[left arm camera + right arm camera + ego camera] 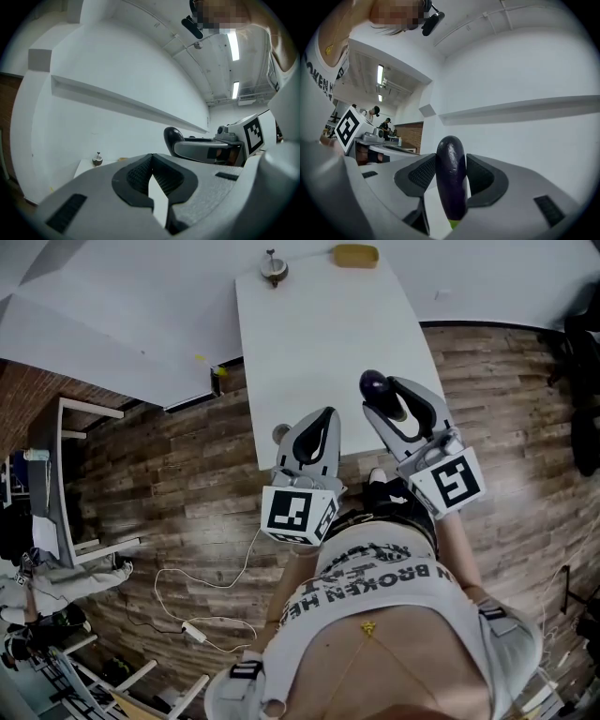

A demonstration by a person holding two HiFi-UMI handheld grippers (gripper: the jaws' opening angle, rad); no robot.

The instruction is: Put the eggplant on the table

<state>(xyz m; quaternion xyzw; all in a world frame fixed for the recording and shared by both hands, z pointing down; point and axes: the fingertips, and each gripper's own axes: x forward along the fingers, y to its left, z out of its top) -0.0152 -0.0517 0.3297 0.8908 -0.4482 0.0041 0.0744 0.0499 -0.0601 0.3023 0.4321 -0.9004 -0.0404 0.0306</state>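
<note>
My right tongs [451, 159] are clamping a smooth, glossy dark-purple eggplant [451, 185] between ribbed black pads, above the near right part of the flat white worktop [319, 334]. My left tongs [150, 161] are sitting pinched together, the 2 textured pads gripping nothing.

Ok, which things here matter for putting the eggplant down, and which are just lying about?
Job: dark purple eggplant, clamped in the right tongs; long white table, its target.
Lying about: brown round stalked object and flat yellow lump at the table's far end; white cable on the floor; left tongs, shut and empty.
</note>
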